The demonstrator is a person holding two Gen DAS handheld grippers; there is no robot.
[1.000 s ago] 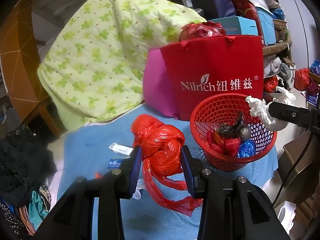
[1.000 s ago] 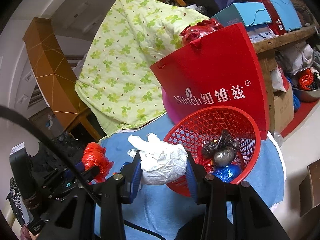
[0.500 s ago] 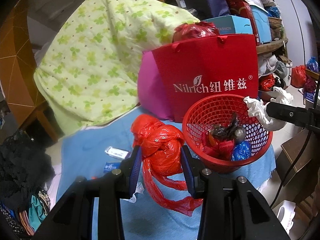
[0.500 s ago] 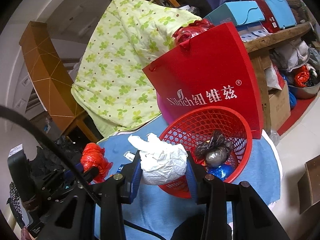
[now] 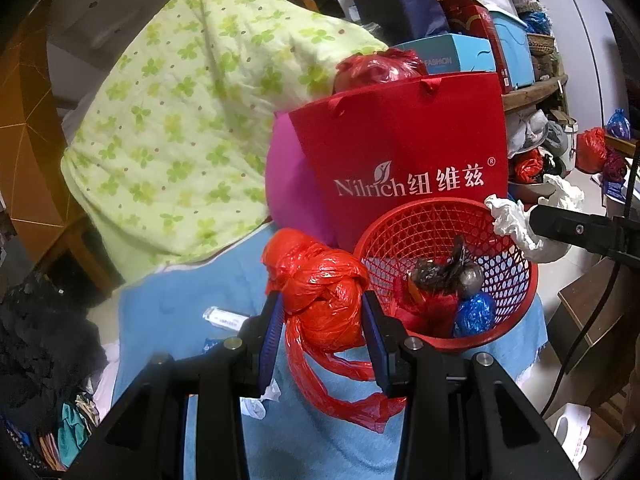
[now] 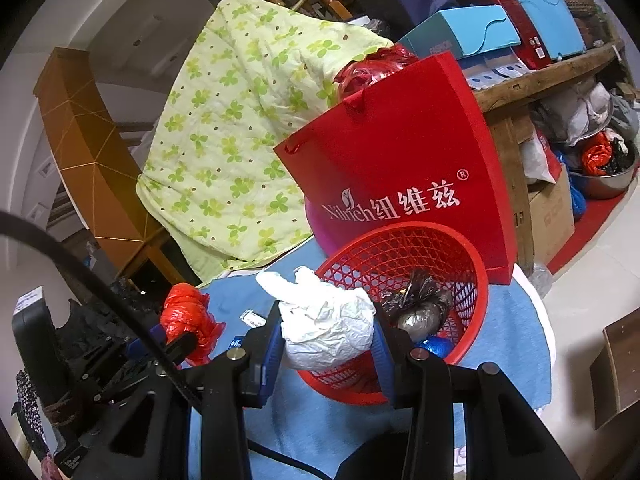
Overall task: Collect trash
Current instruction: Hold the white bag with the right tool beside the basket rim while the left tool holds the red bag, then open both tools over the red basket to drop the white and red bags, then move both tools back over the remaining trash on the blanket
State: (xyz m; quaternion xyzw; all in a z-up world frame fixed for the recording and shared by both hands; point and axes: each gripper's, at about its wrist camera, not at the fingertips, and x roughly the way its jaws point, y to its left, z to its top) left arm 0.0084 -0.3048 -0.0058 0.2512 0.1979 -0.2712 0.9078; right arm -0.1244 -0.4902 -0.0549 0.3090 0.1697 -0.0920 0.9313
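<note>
Left claw (image 5: 322,320) clenched on knotted red bag (image 5: 320,296); right claw (image 6: 326,340) grasping crumpled white wad (image 6: 328,328) beside basket (image 6: 476,276).

Both hand-held grippers (image 5: 323,322) (image 6: 326,340) clamped, angled downward

A blue cloth (image 5: 168,304) covers the surface — on it stand 1 red mesh basket (image 5: 516,304), 1 red gift bag (image 5: 400,140) behind it, and a small white packet (image 5: 224,317).
</note>
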